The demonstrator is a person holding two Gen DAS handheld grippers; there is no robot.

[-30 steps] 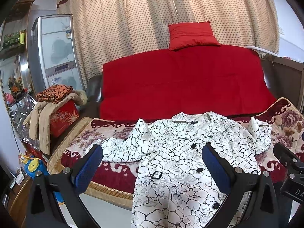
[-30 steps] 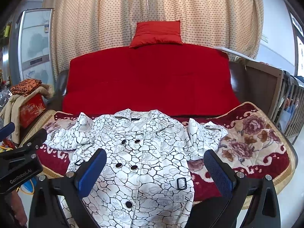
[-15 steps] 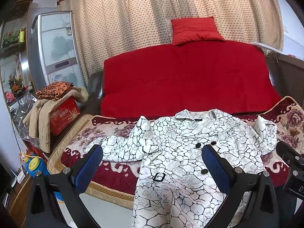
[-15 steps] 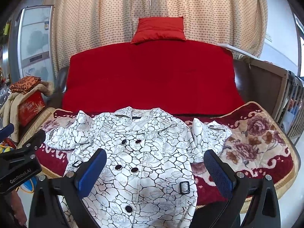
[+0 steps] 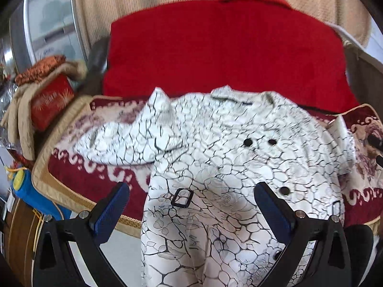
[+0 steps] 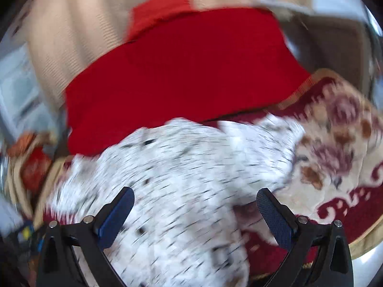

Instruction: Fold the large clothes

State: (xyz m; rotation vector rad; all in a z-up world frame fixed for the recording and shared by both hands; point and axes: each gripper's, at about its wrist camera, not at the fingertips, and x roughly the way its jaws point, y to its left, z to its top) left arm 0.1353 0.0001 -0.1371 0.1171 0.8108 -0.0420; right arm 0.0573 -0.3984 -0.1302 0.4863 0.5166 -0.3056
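The folding has not begun: this looks like the approach step, with both tools closing in on a coat [image 5: 215,157] that is spread face up on the patterned blanket [image 5: 79,172] covering the sofa seat. Its hem hangs over the front edge of the seat, toward the cameras.

The left gripper [image 5: 191,205] has its jaws wide and empty. The coat's front panel with the belt buckle [image 5: 182,197] lies between and just beyond the jaws, below them; the coat's sleeve [image 5: 129,141] is stretched out ahead and to the left of the jaws, apart from them.

The right gripper [image 6: 195,208] also has its jaws wide with nothing in them. Its view is badly smeared by motion, so detail is poor, but the body of the coat [image 6: 182,167] fills the space between and ahead of the jaws, and the other sleeve [image 6: 261,143] lies ahead and to the right.

The next move probably calls for each tool to reach out to the sleeve on its own side, pinch the cloth near the cuff or shoulder, and bring it inward across the chest. The thick, limp fabric may bunch, so a low, flat pinch seems wise.
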